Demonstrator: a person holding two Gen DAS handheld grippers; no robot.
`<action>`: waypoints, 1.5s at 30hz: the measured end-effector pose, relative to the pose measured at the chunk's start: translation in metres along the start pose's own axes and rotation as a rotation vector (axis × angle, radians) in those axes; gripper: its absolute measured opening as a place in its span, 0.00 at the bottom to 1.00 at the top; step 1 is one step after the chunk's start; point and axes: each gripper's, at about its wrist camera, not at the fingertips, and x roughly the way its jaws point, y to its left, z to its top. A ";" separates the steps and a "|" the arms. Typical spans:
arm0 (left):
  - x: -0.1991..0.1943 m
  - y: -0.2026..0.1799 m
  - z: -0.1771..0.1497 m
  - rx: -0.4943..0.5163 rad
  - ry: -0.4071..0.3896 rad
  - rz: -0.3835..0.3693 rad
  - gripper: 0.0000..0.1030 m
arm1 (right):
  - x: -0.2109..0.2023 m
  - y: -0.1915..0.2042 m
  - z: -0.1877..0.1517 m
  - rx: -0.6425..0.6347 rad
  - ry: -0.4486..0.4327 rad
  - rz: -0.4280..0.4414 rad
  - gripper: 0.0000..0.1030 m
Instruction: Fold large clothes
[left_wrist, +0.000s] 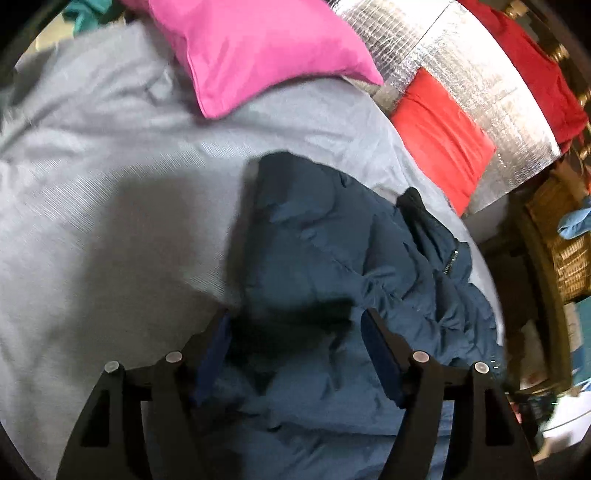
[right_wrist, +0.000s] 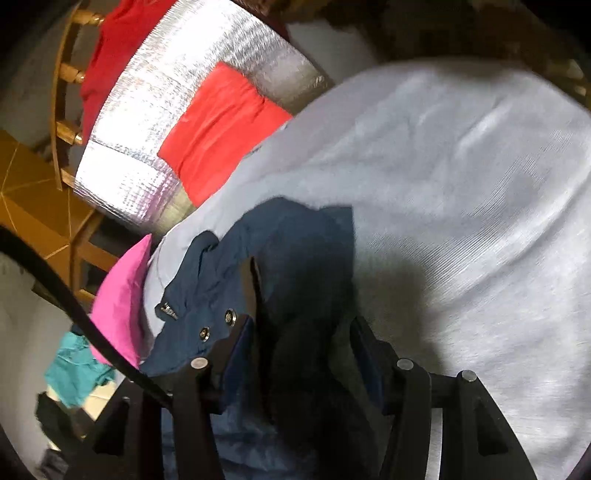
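The navy jacket (left_wrist: 332, 251) lay crumpled on the grey bedsheet (left_wrist: 92, 177), with the pink pillow (left_wrist: 258, 51) at 12 o'clock and the red cloth (left_wrist: 443, 136) at 2 o'clock in the left view. The left gripper (left_wrist: 295, 325) hung over it with jaws spread apart and fabric between them. The right gripper's (right_wrist: 299, 325) jaws also stood apart around a fold, snaps (right_wrist: 231, 316) at 9 o'clock; whether they pinched it I could not tell.

Jacket (left_wrist: 332, 236): dark navy blue, plain, with small silver-toned snap buttons (right_wrist: 229, 316); bed sheet (left_wrist: 92, 166): pale grey with a fine ribbed weave; pillow (left_wrist: 255, 48): solid magenta pink. Folded cloth (left_wrist: 443, 136): bright red, lying on a silver foil mat (left_wrist: 491, 92) with a quilted grid pattern; a darker red cloth (left_wrist: 532, 66) beyond it. Crumpled fabric (right_wrist: 77, 373): teal, possibly a garment, though blurred; basket (left_wrist: 569, 266): brown wicker weave; gripper fingers (left_wrist: 384, 354): black with dark blue pads
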 end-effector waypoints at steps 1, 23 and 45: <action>0.003 -0.002 -0.001 0.006 0.002 0.006 0.70 | 0.007 -0.001 -0.001 0.011 0.021 0.008 0.56; 0.000 -0.013 -0.009 0.106 -0.018 0.099 0.50 | 0.027 0.032 -0.010 -0.056 0.039 -0.046 0.57; -0.005 -0.016 -0.013 0.156 0.016 0.131 0.48 | 0.030 0.023 -0.027 -0.098 0.132 -0.014 0.43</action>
